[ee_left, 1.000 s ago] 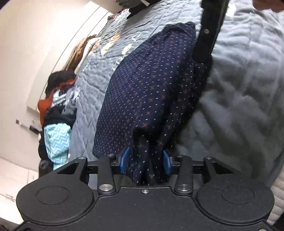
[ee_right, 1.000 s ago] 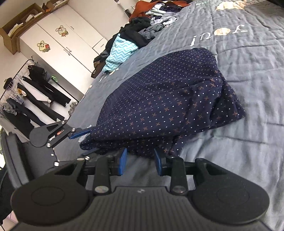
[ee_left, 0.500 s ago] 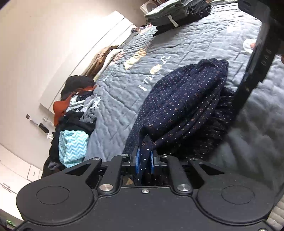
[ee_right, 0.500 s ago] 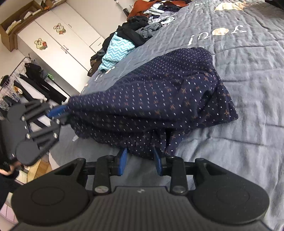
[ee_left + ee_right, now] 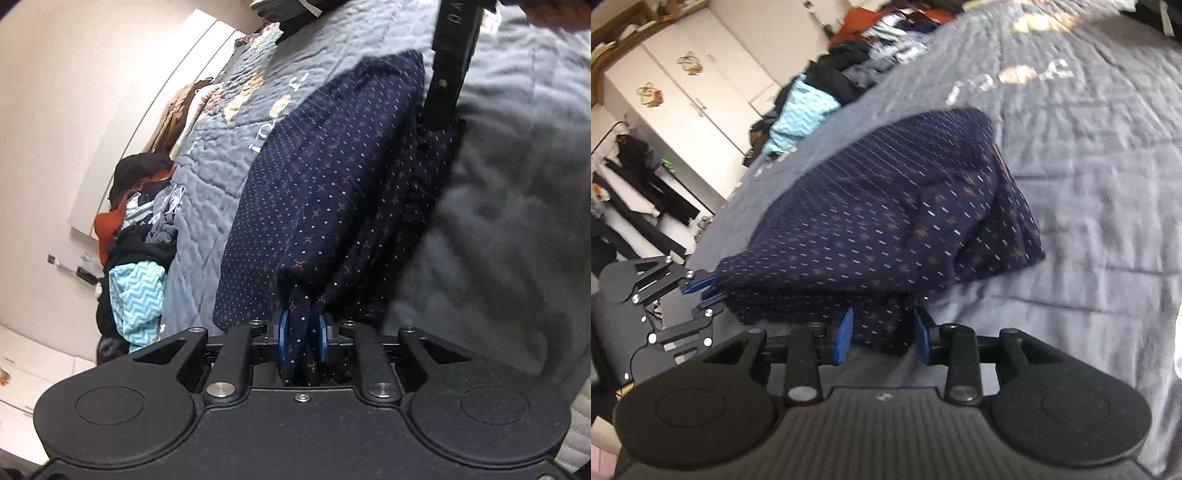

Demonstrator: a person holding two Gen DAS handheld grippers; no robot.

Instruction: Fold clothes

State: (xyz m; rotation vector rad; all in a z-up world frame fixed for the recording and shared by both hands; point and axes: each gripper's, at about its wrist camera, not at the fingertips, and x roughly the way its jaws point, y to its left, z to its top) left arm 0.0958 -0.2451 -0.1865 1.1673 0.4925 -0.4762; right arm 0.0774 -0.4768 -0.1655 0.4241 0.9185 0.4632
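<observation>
My left hand-held gripper (image 5: pixel 302 334) pinches the navy dotted fabric garment (image 5: pixel 886 221) — my right hand-held gripper (image 5: pixel 882 334) straddles its hem, unclenched; edges should stay aligned on the grey quilted bed (image 5: pixel 1089 184).

Little legible. White lettering on the grey quilt (image 5: pixel 207 206), beside the navy garment (image 5: pixel 325 192): partly cut off and seen sideways in the left wrist view, blurred in the right wrist view (image 5: pixel 1012 79), not readable with any certainty. Pale raised letters on the black bar of the right gripper (image 5: pixel 448 70) at the top of the left wrist view: something like "DA", rest out of frame. Small cartoon stickers on the white cabinet doors (image 5: pixel 689 61), no words on them. No brand, number or label readable on either gripper body.
</observation>
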